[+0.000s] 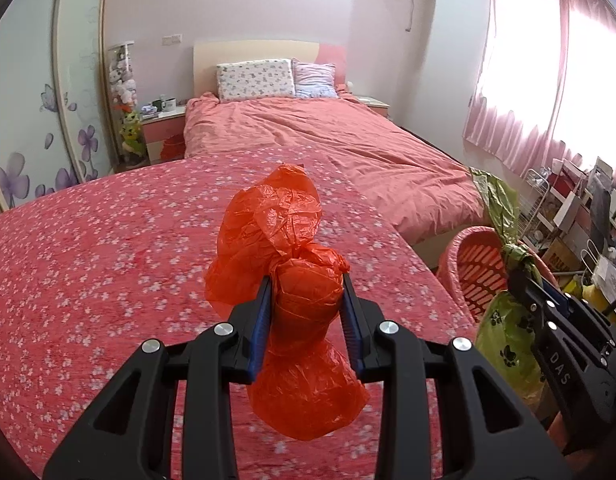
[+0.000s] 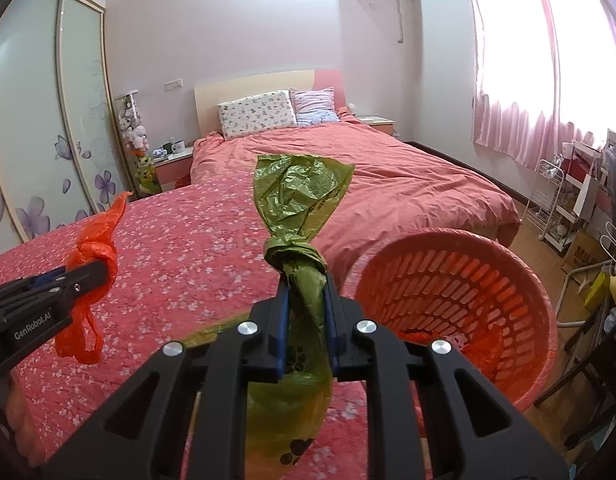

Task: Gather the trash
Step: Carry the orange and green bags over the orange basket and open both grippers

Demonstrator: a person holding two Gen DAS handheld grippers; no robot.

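Observation:
My left gripper [image 1: 307,284] is shut on a knotted orange plastic trash bag [image 1: 292,240], its blue pads squeezing the bag just below the knot, above the flowered red cloth [image 1: 108,280]. My right gripper [image 2: 306,280] is shut on a knotted green trash bag [image 2: 298,196] printed with black paw marks; the bag's full part hangs under the jaws. A pink slatted plastic basket [image 2: 447,280] stands right of the green bag, with some orange plastic in its bottom. In the right wrist view the left gripper [image 2: 88,276] with the orange bag [image 2: 88,312] is at the left.
A bed with a pink quilt [image 1: 327,136] and two pillows lies beyond the flowered cloth. A nightstand [image 1: 164,128] and a wardrobe with flower decals are at the left. White wire shelves and boxes [image 2: 567,200] crowd the right under pink curtains.

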